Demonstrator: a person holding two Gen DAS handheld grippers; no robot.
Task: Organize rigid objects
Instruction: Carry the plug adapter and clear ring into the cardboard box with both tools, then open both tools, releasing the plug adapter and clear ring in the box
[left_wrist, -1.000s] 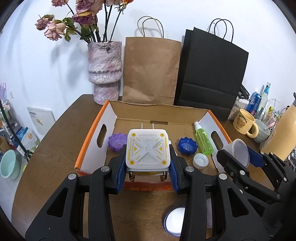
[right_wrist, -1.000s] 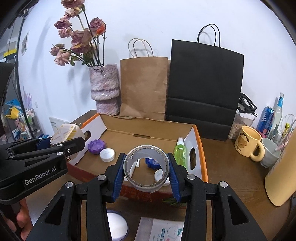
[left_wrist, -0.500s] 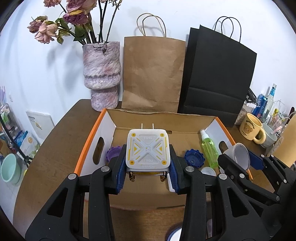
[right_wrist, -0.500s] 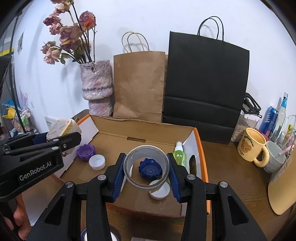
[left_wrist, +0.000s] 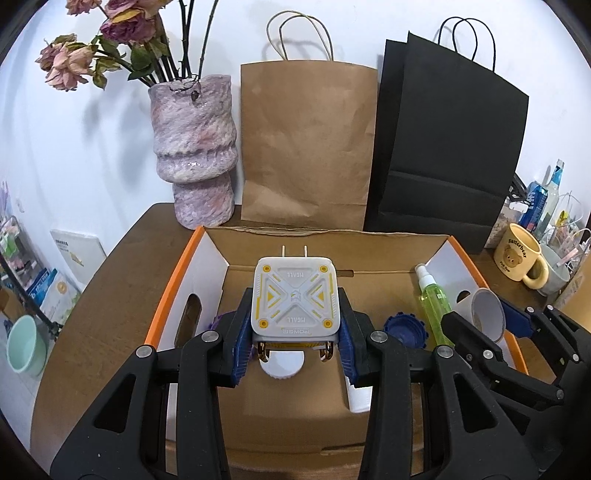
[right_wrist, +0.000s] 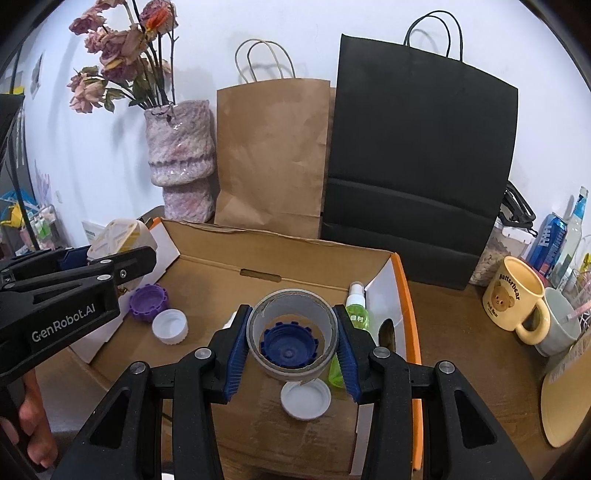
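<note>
My left gripper (left_wrist: 293, 334) is shut on a white and yellow power adapter (left_wrist: 294, 298), held above the left half of the open cardboard box (left_wrist: 384, 236). My right gripper (right_wrist: 291, 341) is shut on a grey tape roll (right_wrist: 291, 341), held above the right half of the box (right_wrist: 280, 238). Inside the box lie a blue cap (right_wrist: 290, 345), a purple cap (right_wrist: 148, 299), two white caps (right_wrist: 170, 326) (right_wrist: 305, 399) and a green spray bottle (left_wrist: 432, 295). The left gripper and its adapter (right_wrist: 120, 236) show at the left of the right wrist view.
A pink vase with dried flowers (left_wrist: 194, 151), a brown paper bag (left_wrist: 306, 147) and a black paper bag (left_wrist: 447, 155) stand behind the box. A yellow bear mug (right_wrist: 515, 295), a grey cup and bottles stand at the right. A yellow plate (right_wrist: 565, 402) lies at the far right.
Both grippers have moved forward over the box with their loads. The box now lies under them and the white lid on the table near me has left the view.
</note>
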